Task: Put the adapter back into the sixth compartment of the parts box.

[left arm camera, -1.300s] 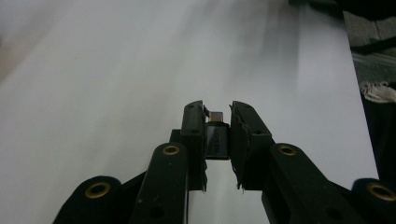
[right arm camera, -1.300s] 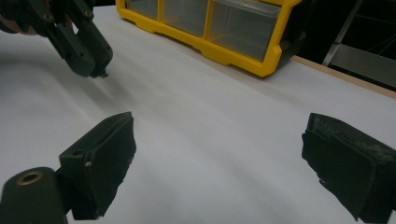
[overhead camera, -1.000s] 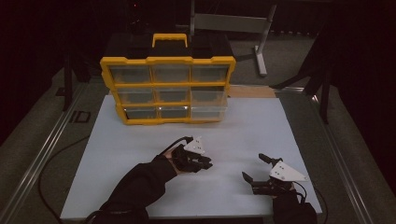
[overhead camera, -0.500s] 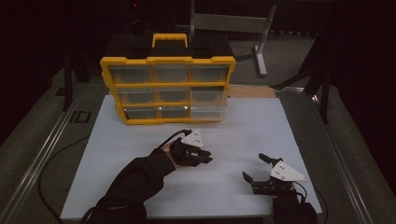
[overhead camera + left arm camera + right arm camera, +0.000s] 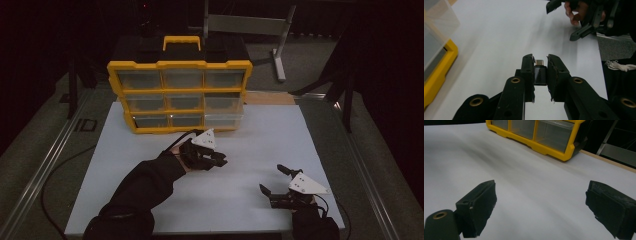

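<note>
Reaching in from the lower left of the high view, the person's left forearm angles up and to the right, holding the left claw above the white table, just in front of the yellow drawer organizer. Its jaws are clamped on a small black adapter, which sits upright between the pads with its metal plug end poking out past the tips. The right claw rests low near the table's front right corner, jaws spread wide apart with nothing between them.
</note>
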`<action>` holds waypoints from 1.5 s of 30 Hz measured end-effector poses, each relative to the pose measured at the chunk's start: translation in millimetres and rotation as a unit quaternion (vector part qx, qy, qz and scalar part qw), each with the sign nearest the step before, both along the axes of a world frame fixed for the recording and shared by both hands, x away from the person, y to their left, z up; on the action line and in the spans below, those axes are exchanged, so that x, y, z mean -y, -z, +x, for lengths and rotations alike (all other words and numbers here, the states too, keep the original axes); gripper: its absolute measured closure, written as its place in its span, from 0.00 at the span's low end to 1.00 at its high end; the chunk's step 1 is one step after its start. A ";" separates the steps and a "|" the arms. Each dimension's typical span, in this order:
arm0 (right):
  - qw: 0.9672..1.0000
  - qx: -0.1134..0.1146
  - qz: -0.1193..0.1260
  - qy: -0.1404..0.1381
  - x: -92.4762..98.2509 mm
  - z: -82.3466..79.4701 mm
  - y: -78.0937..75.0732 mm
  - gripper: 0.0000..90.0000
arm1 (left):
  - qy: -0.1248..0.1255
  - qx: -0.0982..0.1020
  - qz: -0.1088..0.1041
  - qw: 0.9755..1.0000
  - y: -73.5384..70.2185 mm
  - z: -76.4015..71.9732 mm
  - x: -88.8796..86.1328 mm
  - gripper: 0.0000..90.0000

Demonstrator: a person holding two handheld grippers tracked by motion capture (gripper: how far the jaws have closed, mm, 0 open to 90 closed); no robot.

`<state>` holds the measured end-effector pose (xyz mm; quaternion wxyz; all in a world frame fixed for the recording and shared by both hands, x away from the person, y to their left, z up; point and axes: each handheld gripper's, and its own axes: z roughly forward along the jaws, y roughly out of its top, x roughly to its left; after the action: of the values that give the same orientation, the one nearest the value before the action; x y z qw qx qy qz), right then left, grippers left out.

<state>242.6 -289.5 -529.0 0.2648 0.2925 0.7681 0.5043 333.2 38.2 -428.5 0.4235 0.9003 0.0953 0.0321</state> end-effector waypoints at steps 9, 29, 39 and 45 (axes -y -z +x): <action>1.000 0.000 0.000 0.000 0.0 0.0 0.0 0.11 | -0.002 0.009 -0.005 1.000 -17.1 5.4 -1.2 0.85; 1.000 -0.001 0.001 -0.001 0.2 -0.1 0.0 0.11 | -0.030 0.021 -0.030 0.999 -51.7 24.0 -9.6 0.85; 1.000 0.001 0.000 -0.001 0.2 -0.1 -0.2 0.11 | -0.043 0.027 -0.036 0.998 -67.9 34.0 -9.3 0.85; 1.000 0.001 0.000 -0.001 0.2 -0.1 0.0 0.11 | -0.057 0.025 -0.049 0.997 -76.2 42.0 -10.2 0.85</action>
<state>242.6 -289.6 -529.0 0.2648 0.2912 0.7682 0.5050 375.2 48.4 -352.3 0.4665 0.8708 0.1371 0.0734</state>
